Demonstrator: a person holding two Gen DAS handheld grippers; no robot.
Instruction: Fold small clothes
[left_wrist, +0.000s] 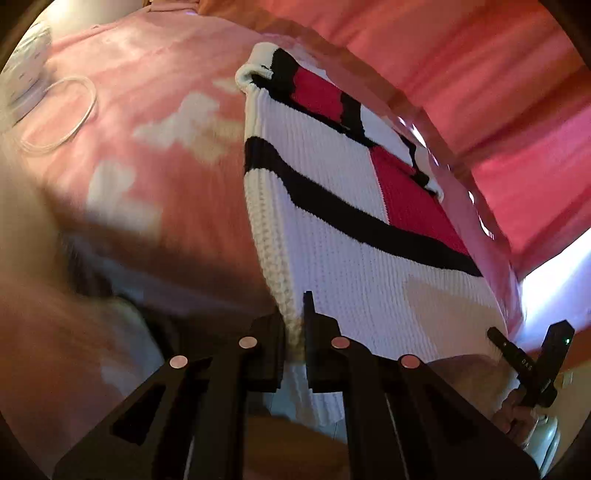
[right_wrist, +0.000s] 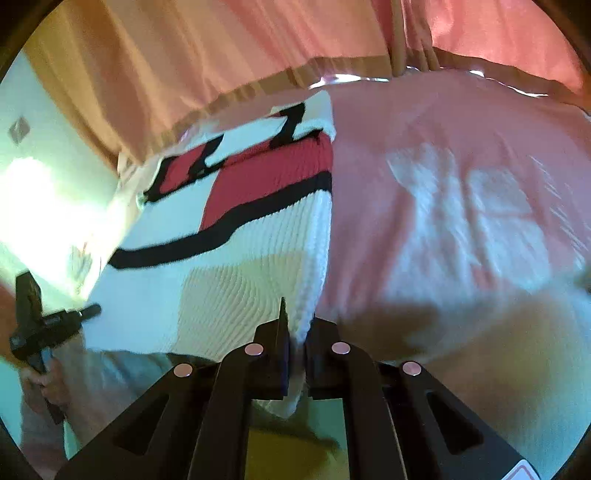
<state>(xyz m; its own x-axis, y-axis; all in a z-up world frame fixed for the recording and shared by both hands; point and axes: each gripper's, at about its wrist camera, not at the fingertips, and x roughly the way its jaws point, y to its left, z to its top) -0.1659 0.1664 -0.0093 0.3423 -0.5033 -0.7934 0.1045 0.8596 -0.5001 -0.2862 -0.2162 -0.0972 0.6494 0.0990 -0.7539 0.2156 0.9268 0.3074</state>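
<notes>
A small white knit sweater with black stripes and red blocks hangs stretched between both grippers above a pink bed. My left gripper is shut on its ribbed near-left edge. My right gripper is shut on its ribbed near-right edge; the sweater also shows in the right wrist view. The far end of the sweater rests on the bed near the curtain. Each gripper shows at the edge of the other's view: the right gripper in the left wrist view, the left gripper in the right wrist view.
A pink bedspread with pale patches covers the bed. A coil of clear tubing and a white patterned item lie at the far left. Pink curtains hang behind the bed.
</notes>
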